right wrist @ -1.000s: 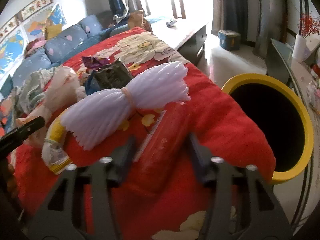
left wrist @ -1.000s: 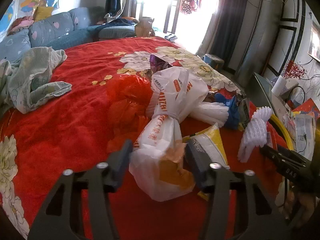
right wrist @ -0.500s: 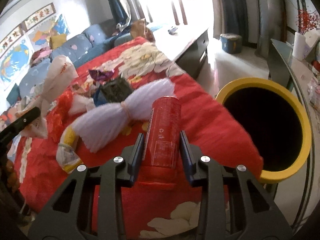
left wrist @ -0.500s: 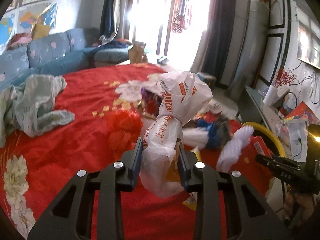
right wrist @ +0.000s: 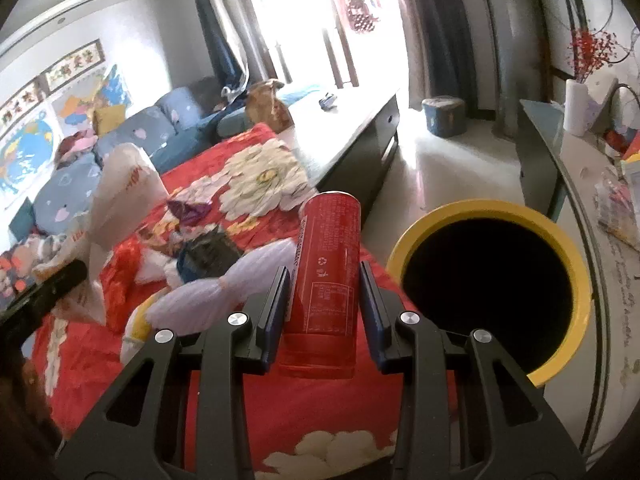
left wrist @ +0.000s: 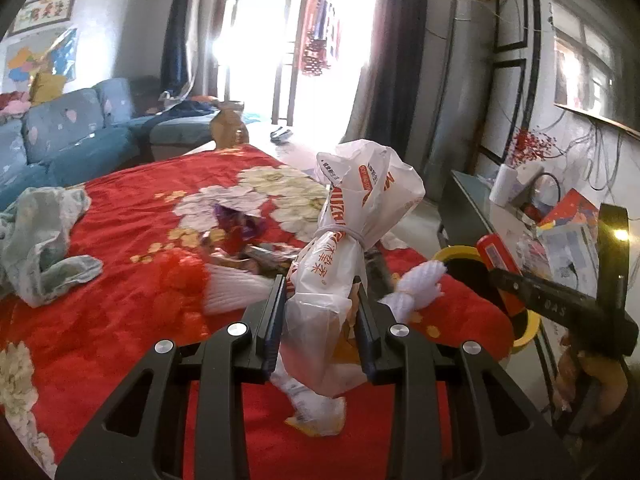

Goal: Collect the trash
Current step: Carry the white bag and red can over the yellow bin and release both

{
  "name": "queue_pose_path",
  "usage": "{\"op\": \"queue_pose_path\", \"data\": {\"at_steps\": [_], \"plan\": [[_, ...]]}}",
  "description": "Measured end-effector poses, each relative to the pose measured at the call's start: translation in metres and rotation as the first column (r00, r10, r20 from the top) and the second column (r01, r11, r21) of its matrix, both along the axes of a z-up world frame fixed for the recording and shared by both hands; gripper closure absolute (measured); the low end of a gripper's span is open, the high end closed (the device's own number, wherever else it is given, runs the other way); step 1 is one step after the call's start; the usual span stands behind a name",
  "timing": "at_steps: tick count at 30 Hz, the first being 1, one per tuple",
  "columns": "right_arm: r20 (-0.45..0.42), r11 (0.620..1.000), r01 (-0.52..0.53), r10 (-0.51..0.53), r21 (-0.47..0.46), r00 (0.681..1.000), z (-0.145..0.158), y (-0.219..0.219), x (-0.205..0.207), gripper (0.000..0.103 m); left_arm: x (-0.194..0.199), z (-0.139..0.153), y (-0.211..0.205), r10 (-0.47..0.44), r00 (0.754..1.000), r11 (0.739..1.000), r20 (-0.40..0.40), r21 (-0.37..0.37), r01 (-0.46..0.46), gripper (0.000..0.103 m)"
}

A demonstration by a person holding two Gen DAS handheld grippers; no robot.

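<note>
Two pieces of trash gripped above the bed

Left gripper [left wrist: 320, 320] pinches the soft, light plastic bag [left wrist: 344, 248] below its tie. Right gripper [right wrist: 324, 304] clamps the stiff, likely slippery red can [right wrist: 326, 276] mid-body, left of the yellow bin [right wrist: 492, 280].

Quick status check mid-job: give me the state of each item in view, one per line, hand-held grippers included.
Left hand-held gripper: shut on the tied plastic bag.
Tied plastic bag: knotted with a band, lifted off the bed.
Right hand-held gripper: shut on the red can.
Red can: upright, off the bed.
Yellow-rimmed bin: open, inside dark.
White foam net: lying on the red blanket.
Purple wrapper: crumpled, lying on the blanket.
</note>
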State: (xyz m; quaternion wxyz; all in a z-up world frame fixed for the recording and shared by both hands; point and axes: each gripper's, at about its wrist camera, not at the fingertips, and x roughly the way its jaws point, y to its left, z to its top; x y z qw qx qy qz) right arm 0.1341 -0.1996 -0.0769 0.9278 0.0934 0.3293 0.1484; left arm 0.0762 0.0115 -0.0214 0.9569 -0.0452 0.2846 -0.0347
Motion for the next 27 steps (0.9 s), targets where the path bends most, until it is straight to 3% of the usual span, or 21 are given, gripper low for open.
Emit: {"op": "queue_pose_path", "data": {"at_steps": [27], "plan": [[-0.027,0.971,0.239,-0.239,0.017,0.971,-0.012,-0.087,0.029,0.075,0.032,-0.016,-0.091,-0.193,0.980,0.981,-0.057,0.002,0.193,0.073]]}}
